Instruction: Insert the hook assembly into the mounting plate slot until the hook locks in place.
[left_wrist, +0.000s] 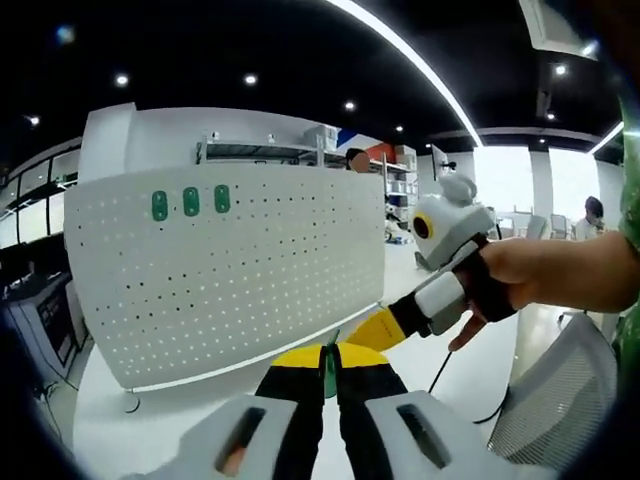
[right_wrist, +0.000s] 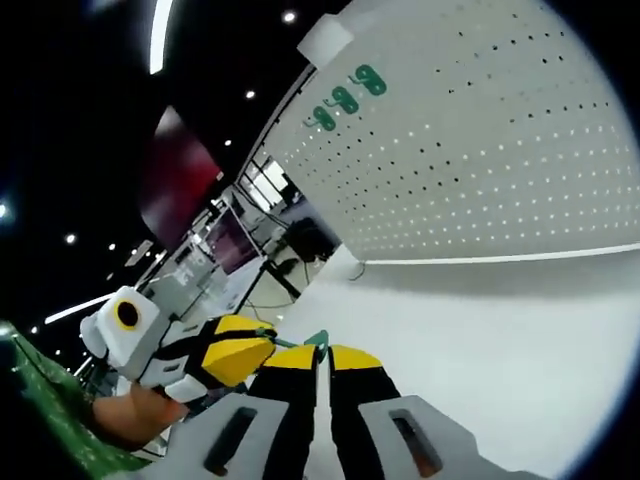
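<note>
A white pegboard mounting plate (left_wrist: 230, 270) stands upright on the table, with three green hooks (left_wrist: 190, 201) in its top left corner. My left gripper (left_wrist: 327, 352) is shut low in front of it, a small green hook piece (left_wrist: 329, 375) showing between its yellow tips. My right gripper (left_wrist: 370, 328), held by a hand, reaches in from the right and its tip meets that piece. In the right gripper view the right gripper (right_wrist: 322, 352) is shut with the green piece (right_wrist: 318, 340) at its tips. The left gripper (right_wrist: 255, 345) touches it from the left. The plate (right_wrist: 480, 150) fills the upper right.
The white table top (right_wrist: 480, 330) spreads out before the plate. A grey mesh chair (left_wrist: 560, 400) and a black cable (left_wrist: 440, 370) lie at the right. Shelves (left_wrist: 300, 150) stand behind the plate, and a desk with a monitor (left_wrist: 40, 310) at the left.
</note>
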